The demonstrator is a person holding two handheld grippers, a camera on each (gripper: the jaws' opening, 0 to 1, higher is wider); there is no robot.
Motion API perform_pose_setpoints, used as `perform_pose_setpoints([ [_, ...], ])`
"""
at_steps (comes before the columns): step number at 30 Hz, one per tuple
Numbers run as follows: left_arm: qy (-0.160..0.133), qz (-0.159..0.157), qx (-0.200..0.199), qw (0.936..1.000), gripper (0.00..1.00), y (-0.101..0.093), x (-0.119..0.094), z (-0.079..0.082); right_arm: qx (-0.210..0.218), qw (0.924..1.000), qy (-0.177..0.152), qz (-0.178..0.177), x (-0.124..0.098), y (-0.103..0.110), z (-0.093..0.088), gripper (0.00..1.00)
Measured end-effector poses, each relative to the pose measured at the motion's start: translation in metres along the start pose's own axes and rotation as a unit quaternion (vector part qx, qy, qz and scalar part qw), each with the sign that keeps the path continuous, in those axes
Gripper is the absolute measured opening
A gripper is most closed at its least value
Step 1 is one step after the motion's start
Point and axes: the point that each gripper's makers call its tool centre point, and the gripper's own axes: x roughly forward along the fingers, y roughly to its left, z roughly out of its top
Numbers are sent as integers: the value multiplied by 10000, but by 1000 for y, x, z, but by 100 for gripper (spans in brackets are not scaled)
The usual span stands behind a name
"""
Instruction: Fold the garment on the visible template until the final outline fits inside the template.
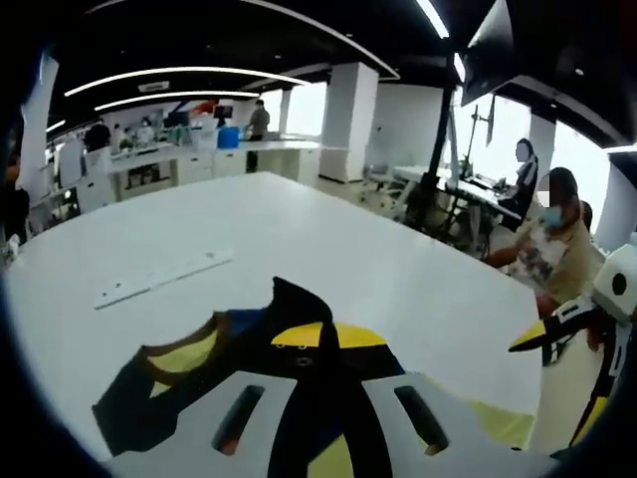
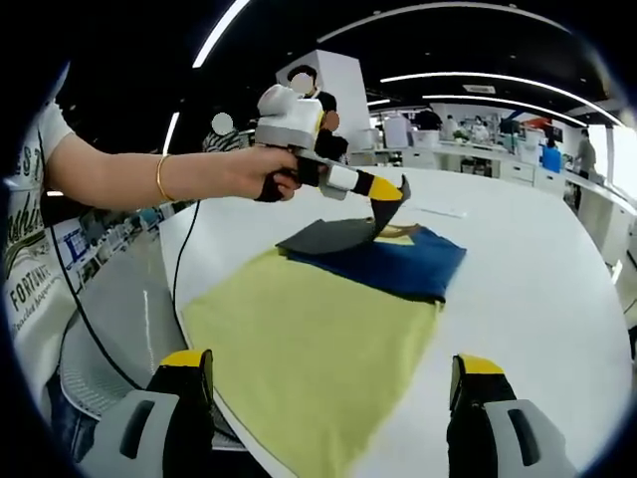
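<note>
Garment: a yellow, blue and dark top point(image 2: 328, 329) lies spread on the white table point(image 2: 537, 289), its yellow body reaching the table edge nearest the person, its blue and dark part at the far end.

Long axis: it runs from the right gripper's near edge away toward the left gripper, slanting slightly to the right in the right gripper view.

Lifted part: a dark flap point(image 2: 333, 235) at the far end is raised off the blue cloth; the rest lies flat.

Left gripper: point(image 2: 390, 204) pinching that dark flap, jaws closed on the cloth; in its own view the fabric point(image 1: 299, 314) rises in a peak between the jaws.

Right gripper: point(image 2: 328, 398) jaws spread wide, holding nothing, hanging just short of the yellow hem, which sits straight ahead between them.

Nearer hand: left for the collar end, right for the hem.

Turning point: I'd judge the fold goes along the long axis, flap carried toward the right gripper.

Template: I cannot make out its outline under the cloth.

Also on table: a pale strip point(image 1: 162, 278) lies well beyond the garment.
</note>
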Motion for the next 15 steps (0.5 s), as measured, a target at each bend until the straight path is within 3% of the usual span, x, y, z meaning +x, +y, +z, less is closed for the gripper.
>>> perform_pose_setpoints([
  [10,321,-57,-158,9993,0,-6,22,-26,27,10000,25,-36,-1,-1,-6,99],
  [12,334,-153,-146,9992,0,-11,25,-29,42,10000,14,-39,-1,-2,-6,99],
  [15,207,-452,-445,9978,2,-21,27,-24,50,10000,18,-54,-1,-3,-7,99],
])
